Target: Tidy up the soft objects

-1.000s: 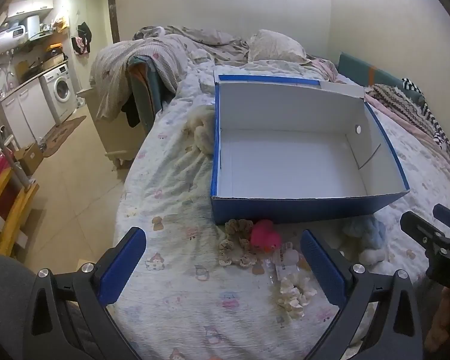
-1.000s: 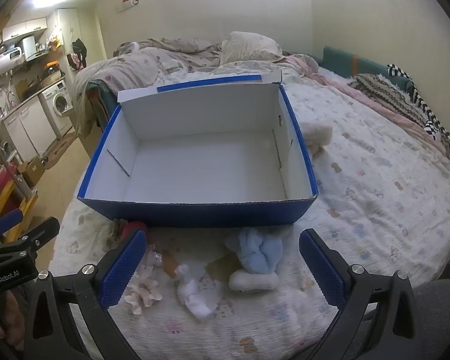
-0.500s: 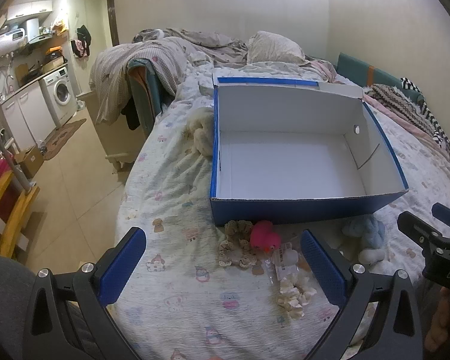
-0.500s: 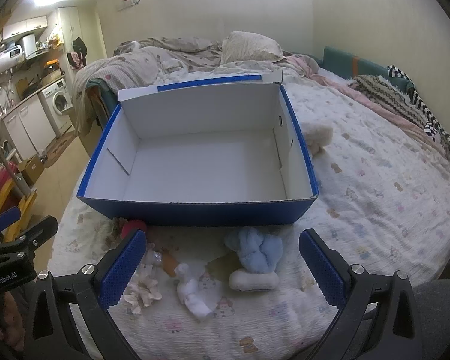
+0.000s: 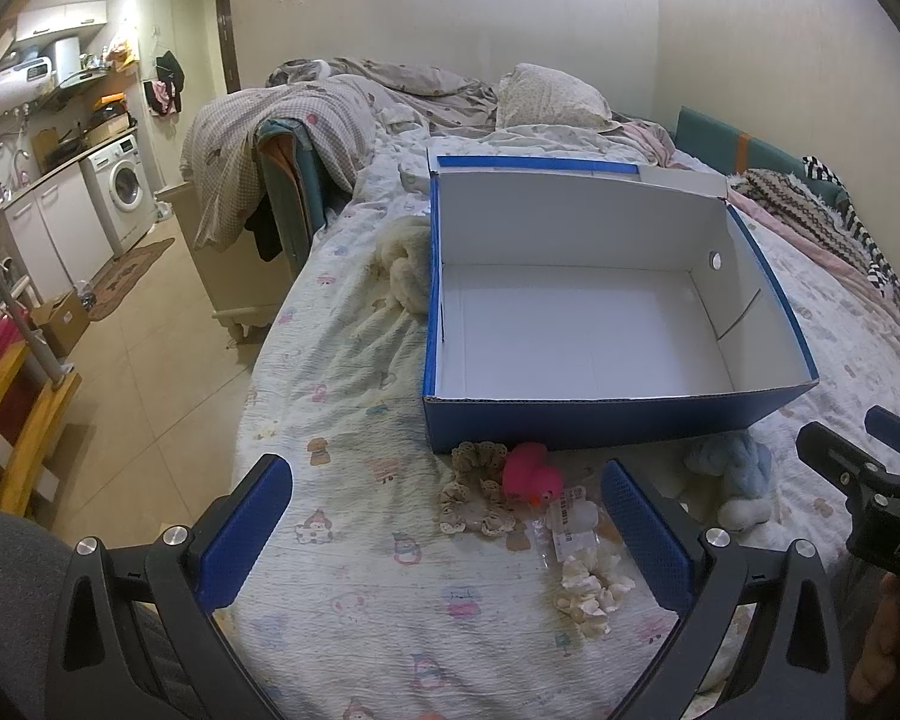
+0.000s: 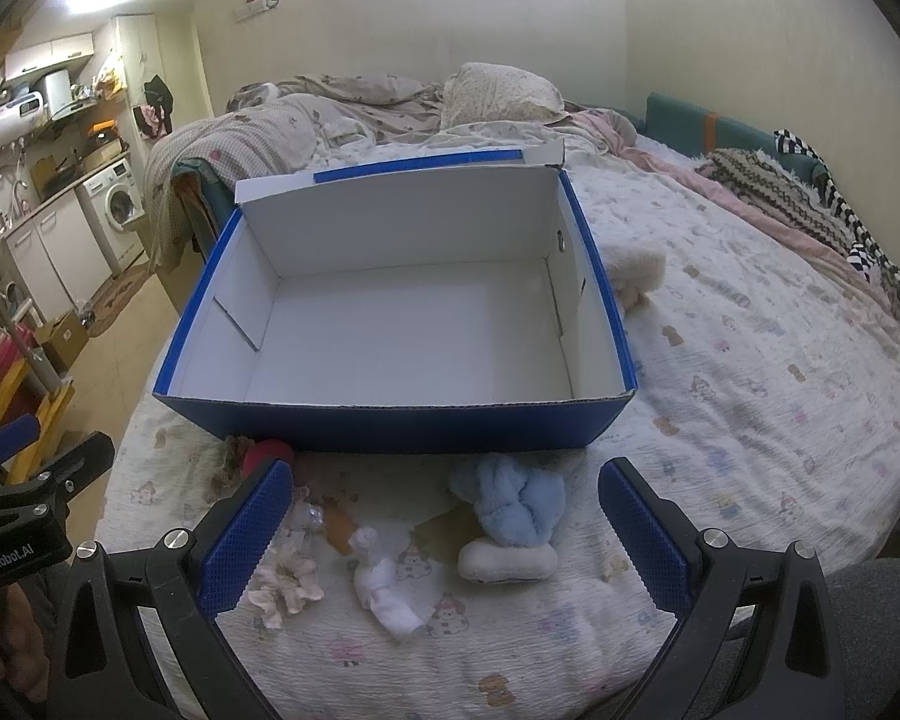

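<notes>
An empty blue box [image 5: 594, 420] with a white inside [image 6: 408, 330] stands on the bed. In front of it lie a beige lace scrunchie [image 5: 477, 489], a pink plush [image 5: 531, 474], a cream scrunchie [image 5: 591, 591], a light blue fluffy toy [image 6: 513, 495] over a white pad [image 6: 504, 561], and a white rolled sock [image 6: 384, 591]. My left gripper [image 5: 447, 531] is open and empty above the left items. My right gripper [image 6: 444, 531] is open and empty above the blue toy and sock.
A cream plush [image 5: 405, 267] lies beside the box's left wall. Rumpled quilts and a pillow [image 5: 546, 96] fill the far end of the bed. The bed edge drops to a tiled floor [image 5: 144, 348] on the left. Knitted blankets [image 6: 774, 192] lie at the right.
Both grippers have shifted only slightly; the left view has drifted a little, so the box and soft items sit marginally higher. Nothing was grasped.
</notes>
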The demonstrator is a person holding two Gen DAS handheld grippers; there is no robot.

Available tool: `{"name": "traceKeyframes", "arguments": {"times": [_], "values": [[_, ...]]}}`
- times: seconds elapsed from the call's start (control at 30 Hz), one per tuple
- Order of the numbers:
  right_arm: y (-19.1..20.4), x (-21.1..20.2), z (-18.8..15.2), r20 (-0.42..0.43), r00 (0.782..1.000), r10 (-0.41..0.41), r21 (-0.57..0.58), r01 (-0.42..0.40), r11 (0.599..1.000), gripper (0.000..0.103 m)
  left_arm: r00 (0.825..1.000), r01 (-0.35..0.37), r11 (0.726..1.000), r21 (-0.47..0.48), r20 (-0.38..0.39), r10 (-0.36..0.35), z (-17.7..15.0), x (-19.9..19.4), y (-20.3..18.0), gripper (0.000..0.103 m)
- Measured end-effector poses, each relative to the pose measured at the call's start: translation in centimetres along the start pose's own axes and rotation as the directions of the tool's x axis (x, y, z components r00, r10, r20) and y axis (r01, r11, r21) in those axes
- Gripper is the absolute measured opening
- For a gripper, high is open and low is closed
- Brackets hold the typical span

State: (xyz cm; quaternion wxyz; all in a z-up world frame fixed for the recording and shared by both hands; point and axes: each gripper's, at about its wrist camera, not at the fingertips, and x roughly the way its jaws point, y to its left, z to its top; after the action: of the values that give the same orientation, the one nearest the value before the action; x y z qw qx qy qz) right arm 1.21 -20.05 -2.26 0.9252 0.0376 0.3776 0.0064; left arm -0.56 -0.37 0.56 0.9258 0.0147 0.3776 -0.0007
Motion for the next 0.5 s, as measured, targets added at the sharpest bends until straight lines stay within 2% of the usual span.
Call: {"name": "traceKeyframes", "arguments": {"times": [0.5], "values": [[-0.16,0.05,-0.07,-0.002,1.0,0.001,0.002,-0.001,1.0,0.103,1.0,-0.002,1.0,-0.002,0.005,0.002,0.13,-0.08,0.17,0.103]]}}
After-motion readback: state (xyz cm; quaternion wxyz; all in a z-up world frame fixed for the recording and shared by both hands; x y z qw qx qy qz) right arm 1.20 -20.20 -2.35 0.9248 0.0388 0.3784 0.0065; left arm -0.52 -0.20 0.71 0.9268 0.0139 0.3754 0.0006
